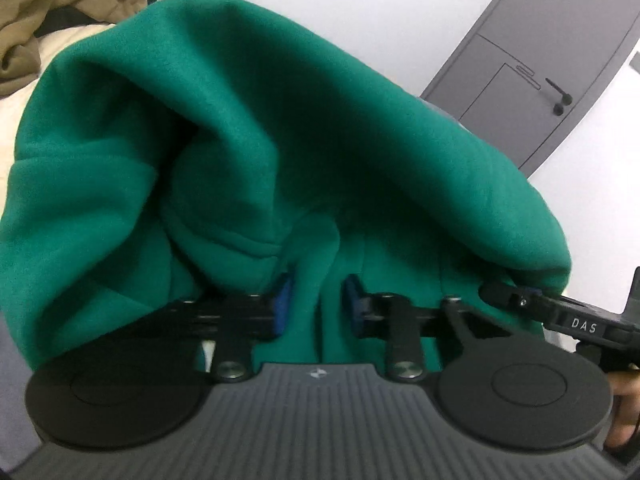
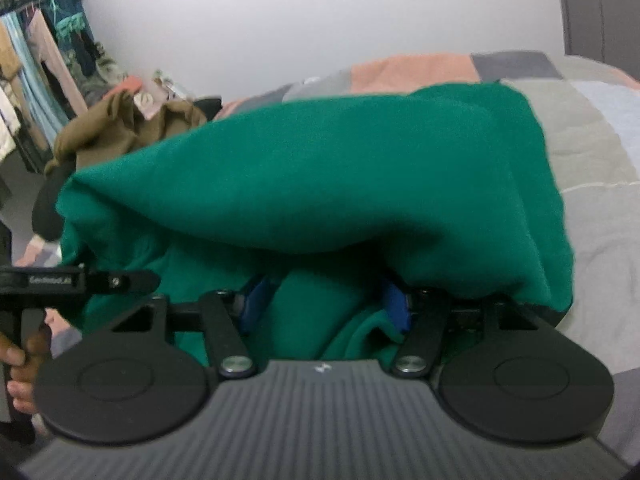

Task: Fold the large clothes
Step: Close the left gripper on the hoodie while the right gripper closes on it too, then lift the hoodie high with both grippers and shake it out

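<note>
Left tongs (image 1: 316, 304), blue pads (image 1: 282, 304) parted with a fold of green fleece garment (image 1: 260, 128) between them; whether they pinch it, cannot tell. Garment bunched, lifted, draped over both tools, above a patchwork bed quilt (image 2: 600, 152). Olive-brown garment (image 1: 60, 4) heaped far left on the bed. Right tongs (image 2: 324, 304) likewise parted around green cloth, grip unclear. Their tip shows in the left view, lettered "DAS". Grey door (image 1: 532, 64) far right. Small label in the right view unreadable.
</note>
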